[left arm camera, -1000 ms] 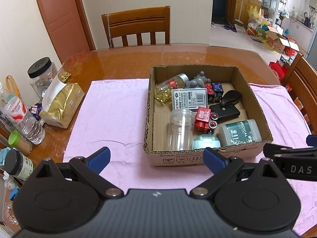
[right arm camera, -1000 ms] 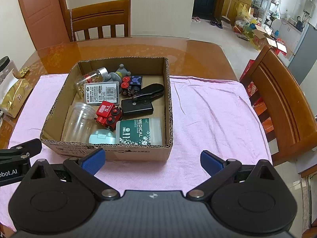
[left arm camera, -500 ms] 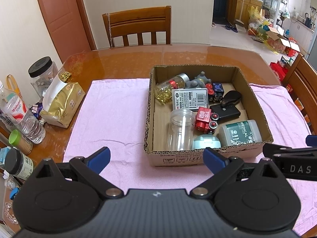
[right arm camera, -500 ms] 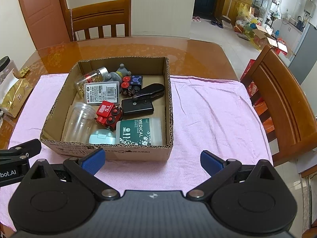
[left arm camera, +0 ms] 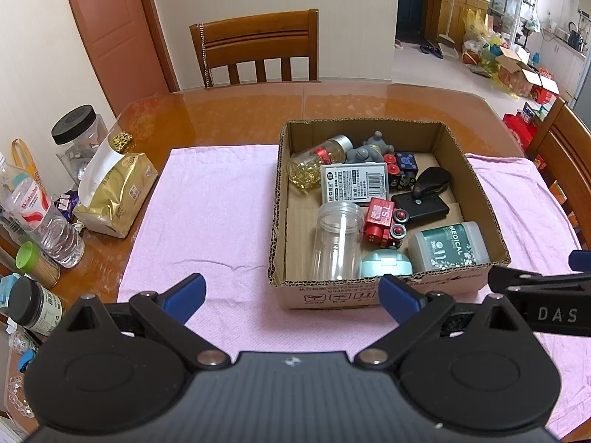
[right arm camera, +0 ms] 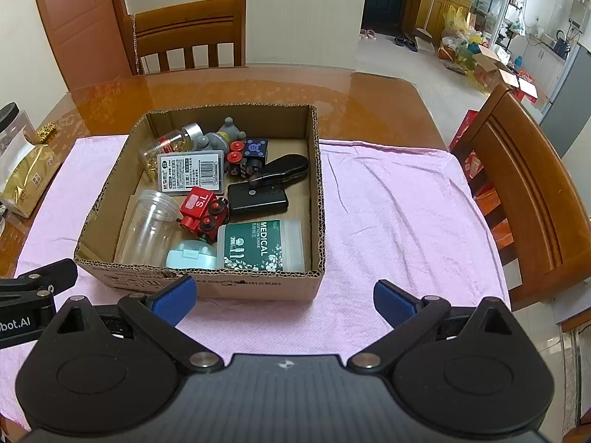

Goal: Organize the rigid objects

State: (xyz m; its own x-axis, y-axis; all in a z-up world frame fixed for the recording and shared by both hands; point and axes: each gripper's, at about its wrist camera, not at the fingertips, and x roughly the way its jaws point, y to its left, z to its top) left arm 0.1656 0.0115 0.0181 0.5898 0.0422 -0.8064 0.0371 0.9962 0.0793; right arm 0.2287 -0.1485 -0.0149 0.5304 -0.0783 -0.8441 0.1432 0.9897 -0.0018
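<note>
A cardboard box (left arm camera: 476,192) (right arm camera: 317,170) stands on a pink towel (left arm camera: 214,199) (right arm camera: 391,214). In it lie a clear plastic jar (left arm camera: 338,243), a red toy train (left arm camera: 382,221), a green MEDICAL tub (left arm camera: 448,245), a pale blue round case (left arm camera: 386,264), a black stapler-like tool (left arm camera: 424,193), a grey label box (left arm camera: 354,181), a bottle of gold bits (left arm camera: 317,160) and a grey figure (left arm camera: 369,149). My left gripper (left arm camera: 291,297) is open and empty before the box's near left. My right gripper (right arm camera: 282,301) is open and empty before its near wall.
At the table's left edge stand a gold bag (left arm camera: 114,192), a black-lidded jar (left arm camera: 75,140), a water bottle (left arm camera: 44,217) and small jars (left arm camera: 33,304). Wooden chairs stand at the far side (left arm camera: 258,51) and the right (right arm camera: 524,192).
</note>
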